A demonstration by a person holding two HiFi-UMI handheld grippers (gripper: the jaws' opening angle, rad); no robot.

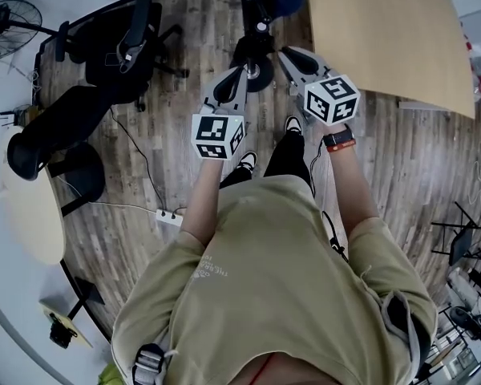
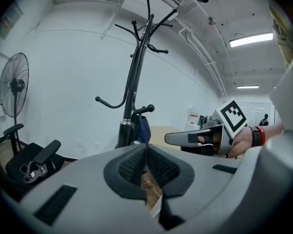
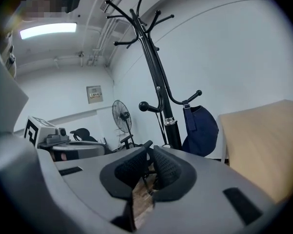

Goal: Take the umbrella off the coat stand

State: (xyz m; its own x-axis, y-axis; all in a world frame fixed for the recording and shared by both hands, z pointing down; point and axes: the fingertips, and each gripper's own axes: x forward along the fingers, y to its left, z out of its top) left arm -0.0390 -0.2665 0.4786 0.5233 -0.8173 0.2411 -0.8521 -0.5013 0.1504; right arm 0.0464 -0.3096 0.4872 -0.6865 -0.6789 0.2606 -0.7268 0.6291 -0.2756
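A: Where's the umbrella (image 3: pixel 173 132)?
B: Hanging upright against the coat stand (image 3: pixel 152 62), far beyond both tools, with the navy cap (image 3: pixel 201 126) on its right.
A: Jaws?
B: The left gripper (image 2: pixel 145 152) is pressed together, empty. The right gripper (image 3: pixel 150 153) is a narrow slit apart, empty.

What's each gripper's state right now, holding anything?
Left gripper: closed, jaws together, nothing between them.
Right gripper: open only a crack, nothing between the jaws.

Left gripper (image 2: pixel 145 149) held forward, jaws together; right gripper (image 3: pixel 150 149) just beside it, jaws a crack apart and empty; both tilted slightly down.
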